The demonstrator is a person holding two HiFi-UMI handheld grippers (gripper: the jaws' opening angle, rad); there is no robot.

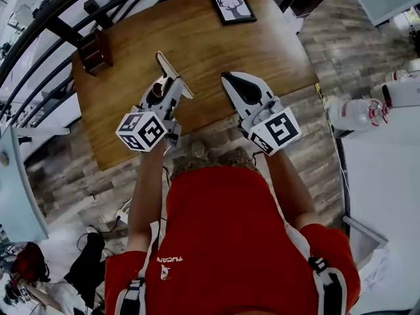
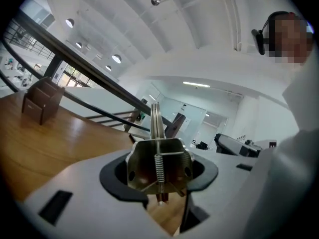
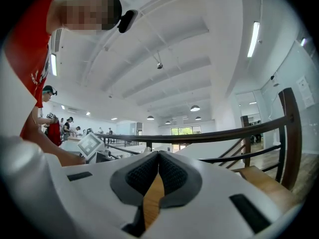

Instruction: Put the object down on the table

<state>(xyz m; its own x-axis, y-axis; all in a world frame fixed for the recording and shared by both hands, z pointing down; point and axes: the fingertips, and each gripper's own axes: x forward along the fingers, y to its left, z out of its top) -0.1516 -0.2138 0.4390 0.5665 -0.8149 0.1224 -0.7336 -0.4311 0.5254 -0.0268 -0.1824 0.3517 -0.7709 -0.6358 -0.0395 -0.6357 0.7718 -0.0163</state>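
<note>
In the head view my left gripper [image 1: 169, 87] hovers over the brown wooden table [image 1: 197, 41], shut on a clip [image 1: 174, 76] whose pale, flat arm sticks out past the jaws. The left gripper view shows the clip [image 2: 149, 161] from its end, with a metal spring down its middle, pinched between the dark pads of the left gripper [image 2: 159, 156] above the table [image 2: 55, 143]. My right gripper [image 1: 231, 79] hangs beside it on the right, also above the table. Its jaws are shut on nothing, and the pads of the right gripper [image 3: 158, 158] meet at the tip.
A framed deer picture [image 1: 232, 6] lies at the table's far edge. A dark wooden box [image 1: 95, 50] stands at the far left corner, seen again as the box [image 2: 42, 99]. Black railings [image 1: 39, 25] run behind the table. A white counter with bottles [image 1: 357, 112] is at the right.
</note>
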